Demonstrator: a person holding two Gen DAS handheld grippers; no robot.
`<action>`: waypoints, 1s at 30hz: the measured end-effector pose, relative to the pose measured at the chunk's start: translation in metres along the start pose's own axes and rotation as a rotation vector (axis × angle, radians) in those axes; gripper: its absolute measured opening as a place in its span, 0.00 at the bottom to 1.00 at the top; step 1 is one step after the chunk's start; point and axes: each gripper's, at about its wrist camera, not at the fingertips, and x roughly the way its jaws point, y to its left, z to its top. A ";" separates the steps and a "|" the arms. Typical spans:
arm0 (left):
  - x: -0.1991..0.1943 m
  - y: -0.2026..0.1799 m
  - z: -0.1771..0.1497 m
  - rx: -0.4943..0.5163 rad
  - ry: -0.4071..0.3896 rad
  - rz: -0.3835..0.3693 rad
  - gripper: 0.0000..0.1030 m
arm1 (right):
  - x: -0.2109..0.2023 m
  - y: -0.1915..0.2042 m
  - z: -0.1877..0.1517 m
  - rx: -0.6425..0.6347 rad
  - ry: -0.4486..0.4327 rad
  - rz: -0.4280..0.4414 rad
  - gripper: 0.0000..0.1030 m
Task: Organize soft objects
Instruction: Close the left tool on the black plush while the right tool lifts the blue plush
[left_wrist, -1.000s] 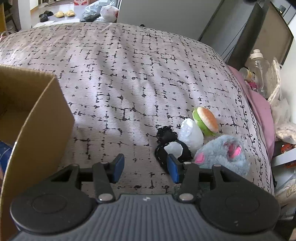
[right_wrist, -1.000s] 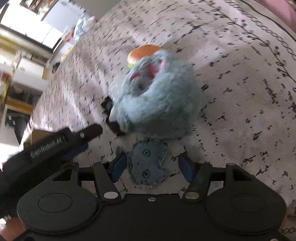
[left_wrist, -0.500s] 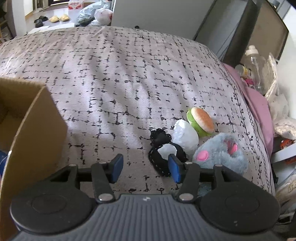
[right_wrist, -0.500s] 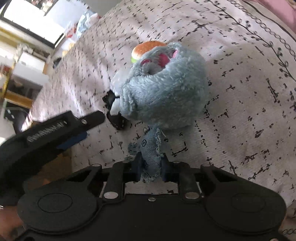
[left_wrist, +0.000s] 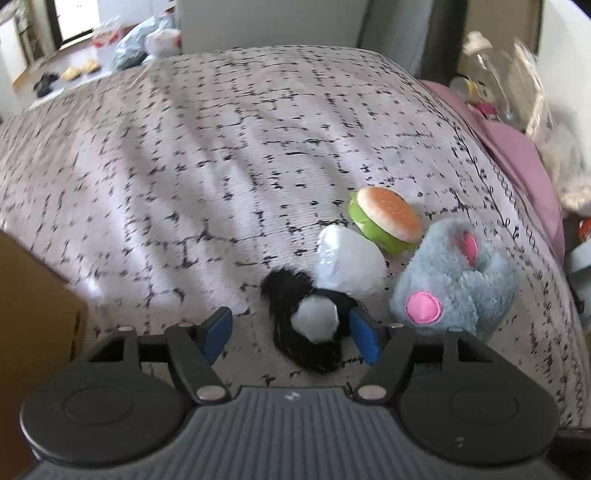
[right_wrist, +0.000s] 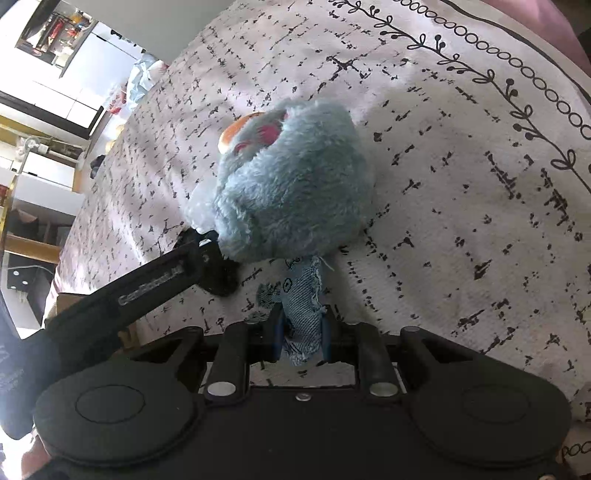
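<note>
Angled steeply down at the bed (left_wrist: 229, 155), the right gripper (right_wrist: 298, 332) is clamped on a denim patch (right_wrist: 301, 295) just below the grey plush (right_wrist: 291, 192). The left gripper (left_wrist: 291, 334), jaws just widened, straddles what looks like a black-and-white toy (left_wrist: 314, 321) beside that plush.

a: bottom centre, what has the right gripper (right_wrist: 300, 338) got?
b: its fingers (right_wrist: 276, 338) pinch a scrap of blue denim (right_wrist: 301, 306) below the grey plush toy (right_wrist: 291, 192) on the bed (right_wrist: 461, 206).
a: and lower left?
b: the left gripper (right_wrist: 201, 254), by the plush.
</note>
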 end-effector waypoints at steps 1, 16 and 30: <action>0.002 -0.002 0.000 0.015 0.000 0.006 0.67 | 0.000 0.001 -0.001 -0.004 0.000 -0.003 0.19; -0.013 0.003 -0.006 -0.026 -0.052 -0.022 0.23 | -0.008 0.000 0.000 0.000 -0.030 -0.010 0.19; -0.066 0.010 -0.021 -0.078 -0.095 -0.050 0.21 | -0.033 0.006 -0.006 -0.026 -0.057 0.056 0.19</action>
